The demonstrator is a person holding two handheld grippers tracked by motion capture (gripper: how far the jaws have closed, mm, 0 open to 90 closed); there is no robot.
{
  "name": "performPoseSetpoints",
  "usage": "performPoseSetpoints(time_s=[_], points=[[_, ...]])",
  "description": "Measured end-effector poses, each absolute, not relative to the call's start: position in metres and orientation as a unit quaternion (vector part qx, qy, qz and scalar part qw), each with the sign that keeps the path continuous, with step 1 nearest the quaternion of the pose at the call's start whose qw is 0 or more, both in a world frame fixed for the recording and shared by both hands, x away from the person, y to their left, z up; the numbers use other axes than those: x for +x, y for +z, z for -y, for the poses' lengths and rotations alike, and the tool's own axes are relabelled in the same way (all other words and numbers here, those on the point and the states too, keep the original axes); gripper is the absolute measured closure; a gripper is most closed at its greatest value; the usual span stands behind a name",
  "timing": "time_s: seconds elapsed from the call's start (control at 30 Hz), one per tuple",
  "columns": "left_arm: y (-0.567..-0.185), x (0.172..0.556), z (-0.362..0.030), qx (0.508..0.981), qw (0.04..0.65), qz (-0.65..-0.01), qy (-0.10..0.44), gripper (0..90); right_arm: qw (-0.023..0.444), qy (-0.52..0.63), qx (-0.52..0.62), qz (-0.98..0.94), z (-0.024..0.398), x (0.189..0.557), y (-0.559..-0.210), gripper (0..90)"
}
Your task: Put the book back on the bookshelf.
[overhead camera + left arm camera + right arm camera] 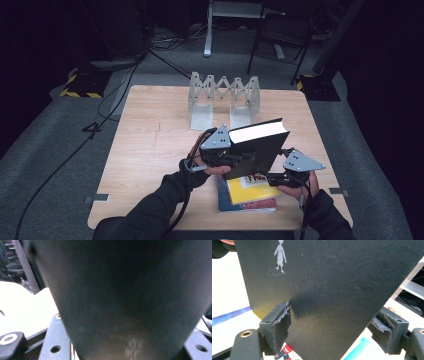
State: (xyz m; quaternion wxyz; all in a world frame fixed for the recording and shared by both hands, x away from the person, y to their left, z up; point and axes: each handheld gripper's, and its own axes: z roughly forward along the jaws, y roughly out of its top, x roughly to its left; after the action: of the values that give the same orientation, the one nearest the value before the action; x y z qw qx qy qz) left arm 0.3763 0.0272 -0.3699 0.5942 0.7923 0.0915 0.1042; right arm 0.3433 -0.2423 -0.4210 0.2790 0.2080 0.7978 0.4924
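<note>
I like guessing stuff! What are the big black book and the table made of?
The big black hardback book looks like matt card or cloth-covered board: dull and finely scuffed, with white paper page edges on top. The light brown square table looks like wood or wood-look laminate, with grain lines showing.

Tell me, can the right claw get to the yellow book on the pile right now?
Probably not yet. The black book hangs tilted right over the yellow book, and the right claw is at the black book's lower corner, so it's in the way.
</note>
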Motion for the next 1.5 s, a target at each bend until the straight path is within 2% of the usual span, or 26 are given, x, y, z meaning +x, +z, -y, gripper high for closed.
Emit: performPoseSetpoints(time_s=[0.37,0.63,1.3,1.5], points=[[-0.367,0.373,-0.021,0.784,0.602,-0.103,0.112,51.0,0.283,0.49,0.213,-0.796,0.245,0.343,-0.42,25.1],[-0.357,0.371,-0.021,0.78,0.599,-0.112,0.144,52.2,0.279,0.492,0.216,-0.796,0.255,0.34,-0.417,27.5],[-0.339,0.416,-0.094,0.756,0.56,-0.218,0.259,52.6,0.27,0.483,0.257,-0.792,0.275,0.349,-0.423,27.6],[-0.344,0.431,-0.111,0.743,0.554,-0.257,0.275,52.7,0.266,0.481,0.264,-0.793,0.278,0.352,-0.425,27.6]])
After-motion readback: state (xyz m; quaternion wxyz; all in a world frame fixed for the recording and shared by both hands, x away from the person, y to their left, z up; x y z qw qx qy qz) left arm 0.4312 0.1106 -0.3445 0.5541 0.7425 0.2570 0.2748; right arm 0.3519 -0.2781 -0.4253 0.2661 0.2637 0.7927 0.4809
